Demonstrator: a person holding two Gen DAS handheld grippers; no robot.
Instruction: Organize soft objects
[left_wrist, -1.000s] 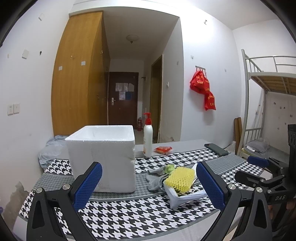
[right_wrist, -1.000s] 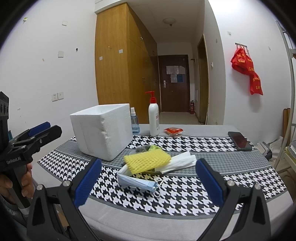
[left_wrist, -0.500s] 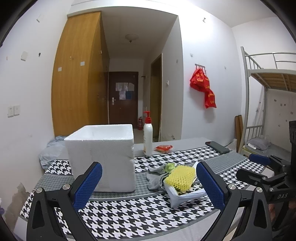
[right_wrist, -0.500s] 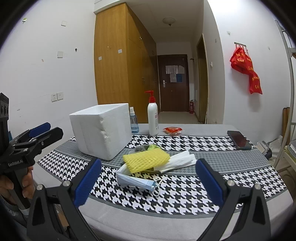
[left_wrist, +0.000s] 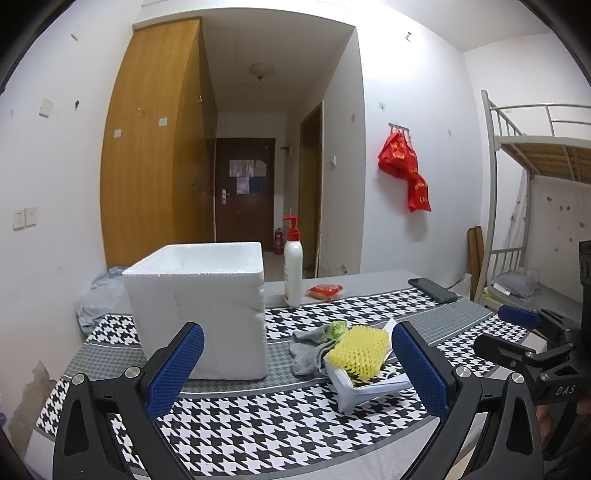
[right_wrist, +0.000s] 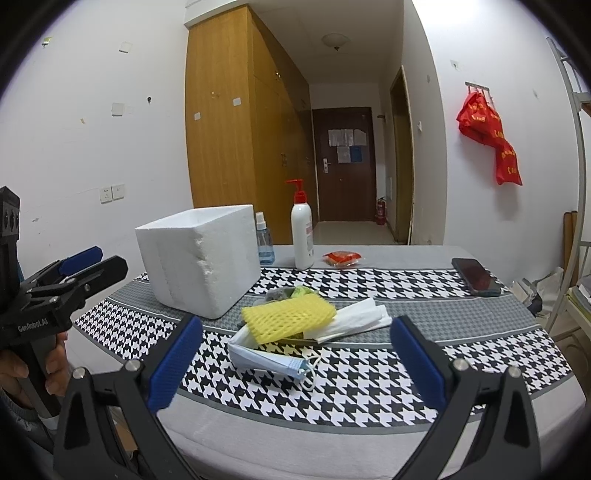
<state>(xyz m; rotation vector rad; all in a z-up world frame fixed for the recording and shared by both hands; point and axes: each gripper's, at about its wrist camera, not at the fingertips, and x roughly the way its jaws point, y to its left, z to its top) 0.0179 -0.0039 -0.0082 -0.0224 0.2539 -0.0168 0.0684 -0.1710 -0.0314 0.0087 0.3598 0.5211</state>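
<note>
The yellow foam net (right_wrist: 288, 317) tops a small heap of soft things in the middle of the tabletop (right_wrist: 461, 354), lying on a blue face mask (right_wrist: 269, 360) with white tissue (right_wrist: 354, 319) at its right and a grey sock (left_wrist: 308, 349) behind, its long axis running left to right across the right wrist view. It sits dead ahead of the right claw (right_wrist: 295, 365), between the widely spread fingers and near, while from the left claw (left_wrist: 295, 367), equally spread and empty, it lies ahead and to the right. By my reading the right claw is the better placed to take it, and the white foam box (left_wrist: 199, 310), open-topped and just left of the heap, looks the likely destination.
</note>
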